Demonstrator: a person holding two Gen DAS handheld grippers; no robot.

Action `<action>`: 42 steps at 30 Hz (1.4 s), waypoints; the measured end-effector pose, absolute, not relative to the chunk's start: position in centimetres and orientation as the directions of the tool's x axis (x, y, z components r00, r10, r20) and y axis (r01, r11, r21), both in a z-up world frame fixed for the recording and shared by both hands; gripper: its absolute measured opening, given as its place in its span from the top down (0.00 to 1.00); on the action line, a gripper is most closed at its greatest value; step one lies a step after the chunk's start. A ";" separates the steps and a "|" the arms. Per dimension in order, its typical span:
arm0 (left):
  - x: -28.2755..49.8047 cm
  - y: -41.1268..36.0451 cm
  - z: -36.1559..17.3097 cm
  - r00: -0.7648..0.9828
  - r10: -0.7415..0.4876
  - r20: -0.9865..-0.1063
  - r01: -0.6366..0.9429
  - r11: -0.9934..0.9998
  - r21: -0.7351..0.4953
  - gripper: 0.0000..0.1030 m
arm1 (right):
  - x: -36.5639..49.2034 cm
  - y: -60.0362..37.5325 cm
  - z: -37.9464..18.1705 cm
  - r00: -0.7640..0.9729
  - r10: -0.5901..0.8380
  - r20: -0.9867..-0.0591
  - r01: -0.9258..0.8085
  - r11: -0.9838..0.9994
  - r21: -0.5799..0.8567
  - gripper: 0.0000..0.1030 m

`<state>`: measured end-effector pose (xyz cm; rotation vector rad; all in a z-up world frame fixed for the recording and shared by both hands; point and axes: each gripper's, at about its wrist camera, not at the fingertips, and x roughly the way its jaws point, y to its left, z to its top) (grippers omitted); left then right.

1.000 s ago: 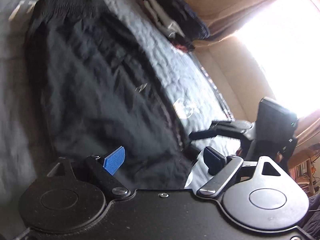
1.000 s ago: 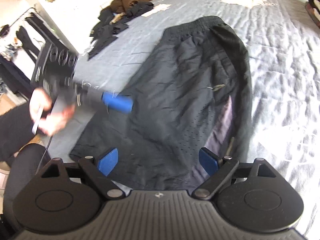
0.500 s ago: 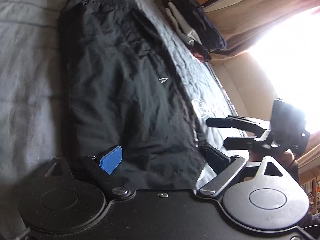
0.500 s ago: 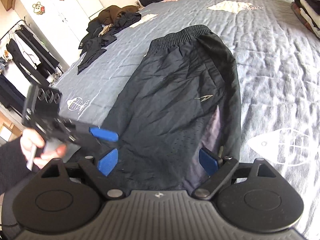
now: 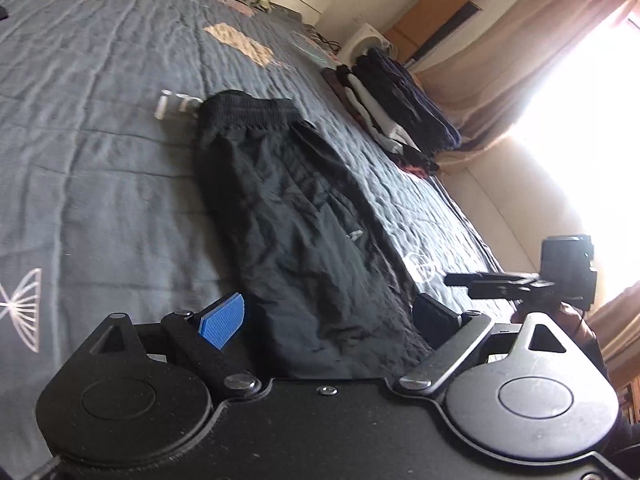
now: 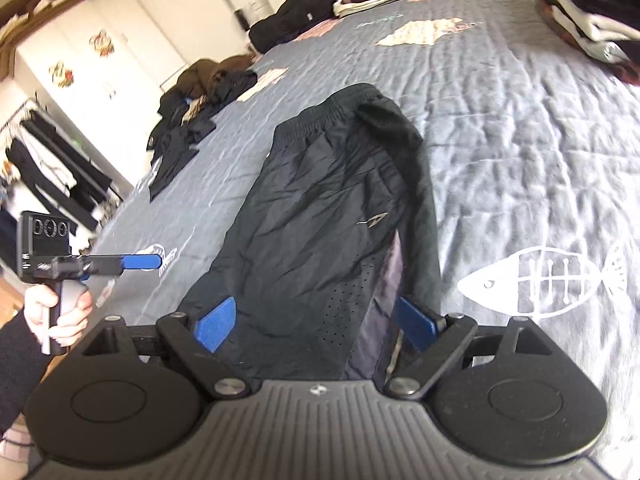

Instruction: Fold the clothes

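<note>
**Black shorts lie lengthwise on the bed, both grippers at the hem end**

A pair of black, thin, crinkled sports shorts (image 6: 332, 216) lies flat on the grey quilted bedspread (image 6: 520, 128), elastic waistband at the far end and leg hem nearest the person. They look already doubled leg over leg: a narrow long shape, with a paler inner layer showing along the right edge near the hem.

The right gripper (image 6: 316, 324) hovers low over the hem end, its blue-padded jaws spread wide with nothing between them, the cloth passing beneath the gap. The left gripper (image 5: 328, 320) sits at the same end from the other side, jaws likewise released and wide; in the right wrist view it (image 6: 140, 262) is off the left edge of the shorts, held in the person's hand (image 6: 60, 312).

Whether the next fold runs hem to waistband I can only judge as likely. To do it well, each gripper should take one hem corner, biting through every layer so the pale underlayer does not slip out. The fabric looks slick and light, so lift both corners level and carry them together, or the edges will skew.

A stack of folded dark and white clothes (image 6: 592, 20) waits at the far right; a loose heap of dark garments (image 6: 188, 120) lies far left.
</note>
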<state>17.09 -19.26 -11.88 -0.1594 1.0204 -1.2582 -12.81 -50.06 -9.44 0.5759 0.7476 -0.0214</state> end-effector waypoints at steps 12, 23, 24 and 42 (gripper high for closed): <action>10.1 -25.2 -8.4 0.616 -0.475 -0.629 0.674 0.731 0.108 0.05 | -9.0 -47.9 -9.5 0.704 -0.031 -0.710 0.374 0.865 0.333 0.14; 3.7 -25.1 -6.8 0.498 -0.540 -0.678 0.735 0.678 -0.001 0.04 | -8.7 -41.6 -7.1 0.691 -0.139 -0.710 0.353 0.921 0.163 0.14; 3.5 -24.7 -6.8 0.487 -0.540 -0.686 0.734 0.679 -0.014 0.04 | -8.9 -41.0 -6.8 0.688 -0.139 -0.712 0.347 0.925 0.155 0.14; 1.1 -17.7 -2.2 0.438 -0.591 -0.677 0.793 0.609 -0.019 0.04 | -13.5 -32.4 -1.5 0.675 -0.070 -0.734 0.317 0.926 0.204 0.14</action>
